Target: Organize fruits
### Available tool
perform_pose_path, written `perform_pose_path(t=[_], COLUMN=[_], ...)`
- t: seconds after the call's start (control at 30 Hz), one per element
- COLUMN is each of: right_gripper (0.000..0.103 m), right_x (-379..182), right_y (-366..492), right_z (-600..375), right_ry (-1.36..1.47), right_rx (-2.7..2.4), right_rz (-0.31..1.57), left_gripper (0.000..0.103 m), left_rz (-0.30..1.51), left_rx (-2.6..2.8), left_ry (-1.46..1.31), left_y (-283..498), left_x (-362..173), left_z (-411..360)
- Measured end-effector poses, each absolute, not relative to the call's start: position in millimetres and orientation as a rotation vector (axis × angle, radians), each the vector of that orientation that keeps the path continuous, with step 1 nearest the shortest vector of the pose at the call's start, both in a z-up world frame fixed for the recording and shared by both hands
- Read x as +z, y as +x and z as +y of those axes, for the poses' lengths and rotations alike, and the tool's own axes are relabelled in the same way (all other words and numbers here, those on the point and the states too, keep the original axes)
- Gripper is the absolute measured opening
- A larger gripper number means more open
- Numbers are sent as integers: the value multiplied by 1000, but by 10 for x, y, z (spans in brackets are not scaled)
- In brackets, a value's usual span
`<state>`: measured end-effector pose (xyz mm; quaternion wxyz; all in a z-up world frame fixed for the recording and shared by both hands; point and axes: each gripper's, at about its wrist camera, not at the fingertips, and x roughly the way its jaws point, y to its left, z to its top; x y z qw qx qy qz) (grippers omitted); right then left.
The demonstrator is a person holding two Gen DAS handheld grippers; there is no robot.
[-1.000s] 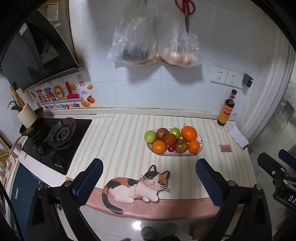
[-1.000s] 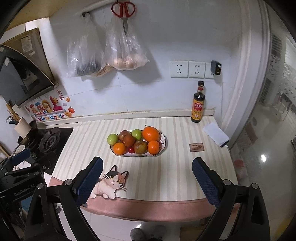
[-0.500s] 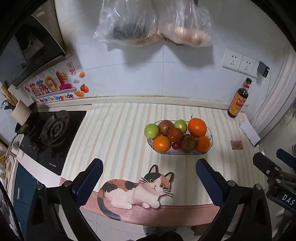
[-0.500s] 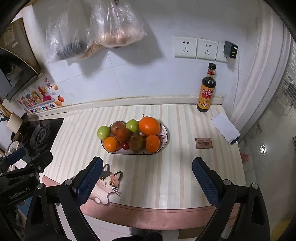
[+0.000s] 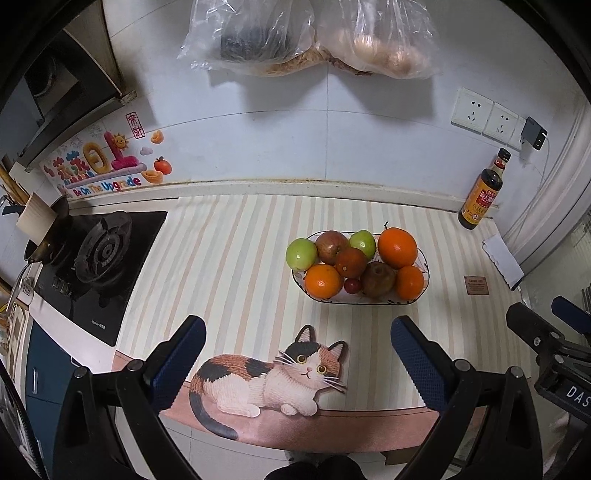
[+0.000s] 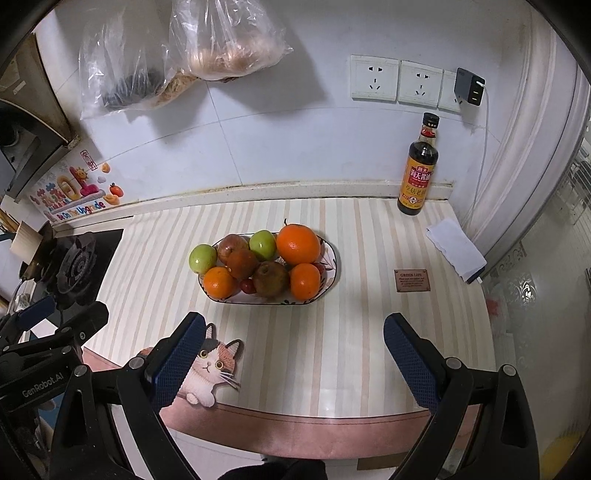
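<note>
Two claws: both are hovering over the near edge of the worktop (image 5: 229, 258), neither touching anything.
Left claw (image 5: 297, 363): its blue-padded fingers are standing wide apart and gripping nothing; the cat picture (image 5: 273, 373) at the near edge is showing between them.
Right claw (image 6: 293, 356): it is likewise gaping wide and carrying nothing, with bare striped worktop showing between its fingers.
Fruit bowl (image 6: 330, 273): an oval dish is sitting near the middle of the worktop, well apart from both claws, and holding all the fruit.
Large orange (image 6: 298, 244): it is lying at the back right of the bowl, stalk still on.
Small oranges: one (image 6: 220, 282) is resting at the front left of the bowl, another (image 6: 304, 280) at the front right.
Green apples: one (image 6: 202, 257) is leaning over the bowl's left end, the other (image 6: 263, 244) is sitting at the back beside the large orange.
Reddish and brown fruit: a red apple (image 6: 232, 246), a dark red fruit (image 6: 242, 263) and a brown one (image 6: 270, 278) are filling the middle; a small red fruit (image 6: 246, 285) is peeking out at the front.
Soy sauce bottle (image 6: 418, 166): it is standing upright at the back right corner of the worktop, against the wall.
White cloth (image 6: 456, 249): it is lying along the right edge.
Brown card (image 6: 412, 280): it is lying flat between the bowl and the right edge.
Gas hob (image 5: 98, 258): it is occupying the left end of the worktop.
Plastic bags (image 5: 306, 33): two are hanging on the wall above.
</note>
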<state>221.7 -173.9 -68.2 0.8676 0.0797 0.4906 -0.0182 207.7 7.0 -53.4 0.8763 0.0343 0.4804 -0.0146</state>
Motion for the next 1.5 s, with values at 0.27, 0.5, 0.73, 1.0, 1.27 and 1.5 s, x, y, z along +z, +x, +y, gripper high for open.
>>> perform_pose_path(t=[0.27, 0.5, 0.73, 1.0, 1.27, 1.5], right_gripper=[99, 99, 99, 99, 99, 99], right_x=[-698, -730, -728, -719, -695, -676], right_y=[2237, 2237, 2232, 2237, 2224, 2207], right_z=[-1716, -1725, -1731, -1728, -1747, -1759], right_ry=[162, 159, 160, 162, 159, 158], right_rx=[-47, -57, -58, -56, -59, -64], right_rz=[1033, 1043, 1044, 1043, 1041, 1036], left_gripper=[103, 103, 103, 103, 103, 103], left_rz=[1003, 994, 995, 989, 991, 971], left_rx=[-38, -42, -45, -58, -64, -52], left_ry=[91, 98, 97, 104, 96, 99], left_y=[2098, 2111, 2111, 2116, 2107, 2078], left_x=[-550, -561, -551, -542, -545, -518], left_z=[40, 41, 45, 21, 18, 9])
